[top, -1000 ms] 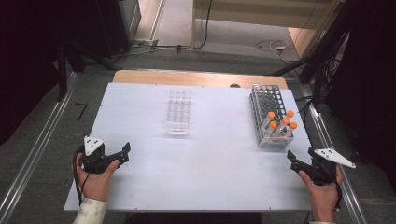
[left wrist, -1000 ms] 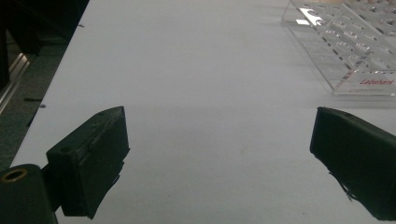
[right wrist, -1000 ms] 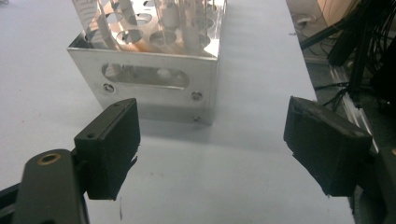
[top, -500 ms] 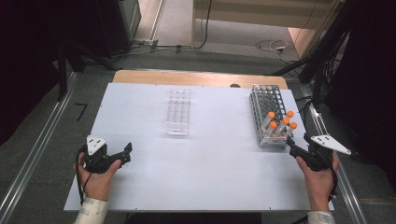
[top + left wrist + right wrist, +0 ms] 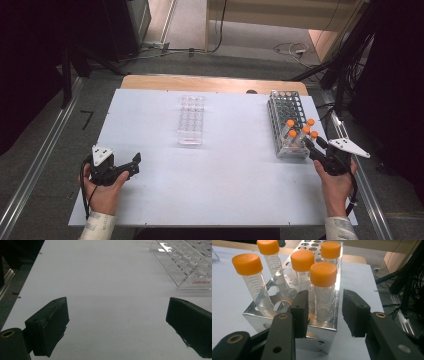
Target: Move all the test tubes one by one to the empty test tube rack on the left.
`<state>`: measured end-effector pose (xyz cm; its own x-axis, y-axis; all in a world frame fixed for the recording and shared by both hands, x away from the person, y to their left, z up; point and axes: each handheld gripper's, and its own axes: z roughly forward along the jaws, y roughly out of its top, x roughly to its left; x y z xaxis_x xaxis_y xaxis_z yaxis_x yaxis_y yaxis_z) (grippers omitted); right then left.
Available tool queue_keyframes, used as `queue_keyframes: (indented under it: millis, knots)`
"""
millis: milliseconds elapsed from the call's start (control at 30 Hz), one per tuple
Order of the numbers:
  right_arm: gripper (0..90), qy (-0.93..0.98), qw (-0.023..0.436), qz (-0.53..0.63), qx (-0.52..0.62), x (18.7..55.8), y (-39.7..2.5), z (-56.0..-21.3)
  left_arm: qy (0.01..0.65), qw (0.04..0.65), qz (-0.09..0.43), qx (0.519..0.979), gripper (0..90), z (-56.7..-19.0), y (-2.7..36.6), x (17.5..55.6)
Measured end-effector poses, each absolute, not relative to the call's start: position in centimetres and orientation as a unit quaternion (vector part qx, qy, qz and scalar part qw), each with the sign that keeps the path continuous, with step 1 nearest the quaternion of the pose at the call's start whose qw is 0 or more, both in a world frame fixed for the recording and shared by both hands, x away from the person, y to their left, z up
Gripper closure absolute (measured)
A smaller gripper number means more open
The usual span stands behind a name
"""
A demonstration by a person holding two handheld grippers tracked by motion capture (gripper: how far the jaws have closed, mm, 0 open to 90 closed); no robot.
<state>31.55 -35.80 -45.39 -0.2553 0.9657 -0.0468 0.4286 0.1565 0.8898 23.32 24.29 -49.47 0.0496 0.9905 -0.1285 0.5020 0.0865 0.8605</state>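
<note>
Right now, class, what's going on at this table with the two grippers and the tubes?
A person holds a gripper in each hand at a white table. The right gripper is open, jaws on either side of one orange-capped tube standing in the metal rack, not yet closed on it. The left gripper is open and empty, over bare table short of the clear plastic rack. Five capped tubes stand in the metal rack.

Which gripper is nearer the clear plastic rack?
Left. The left gripper sits below and left of the clear plastic rack, a shorter gap across the table. The right gripper is farther off, beside the metal tube rack.
</note>
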Motion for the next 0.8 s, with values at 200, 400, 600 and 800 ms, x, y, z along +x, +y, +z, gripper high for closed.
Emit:
queue_keyframes:
  millis: [200, 400, 600, 800]
  knots:
    - [62.0, 0.684, 0.336, 0.402, 0.508, 31.8, -35.67, -45.52, 0.618, 0.402, 0.305, 0.603, 4.9, -49.46, 24.3, 23.32]
    - [70.6, 0.685, 0.334, 0.401, 0.509, 32.08, -35.62, -45.67, 0.618, 0.401, 0.305, 0.603, 4.9, -49.47, 24.29, 23.32]
    - [71.4, 0.684, 0.33, 0.405, 0.51, 32.23, -35.68, -45.76, 0.618, 0.4, 0.305, 0.604, 4.9, -49.48, 24.27, 23.32]
    - [72.0, 0.677, 0.339, 0.414, 0.505, 31.93, -35.72, -45.25, 0.618, 0.4, 0.306, 0.604, 4.9, -49.45, 24.27, 23.31]
